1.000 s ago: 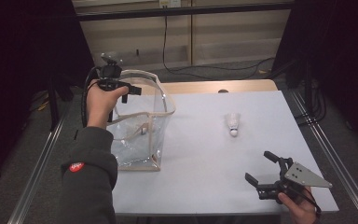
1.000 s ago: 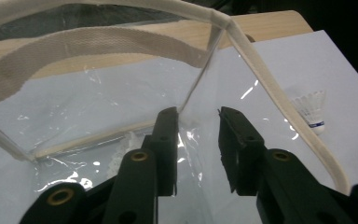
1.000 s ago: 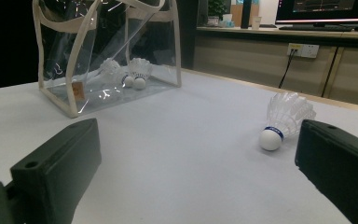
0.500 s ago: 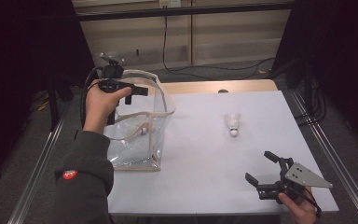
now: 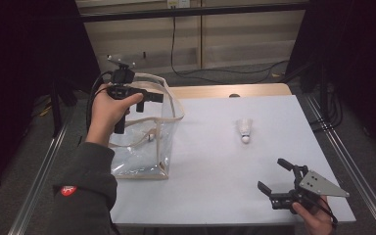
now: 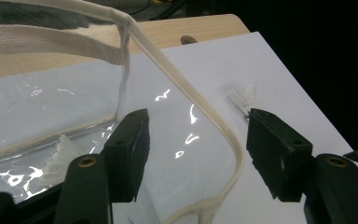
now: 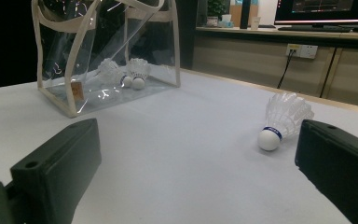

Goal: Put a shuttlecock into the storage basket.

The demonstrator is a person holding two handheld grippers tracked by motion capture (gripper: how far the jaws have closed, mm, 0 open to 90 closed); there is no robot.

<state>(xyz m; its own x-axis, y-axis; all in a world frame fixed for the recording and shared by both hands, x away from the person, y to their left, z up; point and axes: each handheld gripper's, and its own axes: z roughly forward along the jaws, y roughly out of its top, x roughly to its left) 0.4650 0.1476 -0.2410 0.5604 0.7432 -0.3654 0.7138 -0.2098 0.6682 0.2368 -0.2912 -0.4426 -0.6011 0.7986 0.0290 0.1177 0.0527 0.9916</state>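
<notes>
A clear plastic bag point(image 5: 142, 152) with cream trim stands at the table's left. My left gripper point(image 5: 149, 100) hovers over its top, open. In the left gripper view the bag's cream handle strap point(image 6: 214, 126) runs between the jaws of the left gripper point(image 6: 196, 140), and neither jaw presses it. Two shuttlecocks point(image 7: 137, 72) lie inside the bag point(image 7: 102, 51). Another shuttlecock point(image 5: 245, 129) lies on the white table right of centre. My right gripper point(image 5: 271, 174) rests open near the front right edge, aimed at that shuttlecock point(image 7: 282, 121), well short of it.
The white tabletop point(image 5: 210, 161) ends in a wooden strip point(image 5: 254, 90) at the back. Metal rails point(image 5: 338, 147) run along both sides. Cables lie on the floor behind. A monitor and a desk point(image 7: 326, 9) show far off in the right gripper view.
My left forearm has drawn back slightly toward the near side while its gripper stays over the bag's top. The right gripper has not moved.
</notes>
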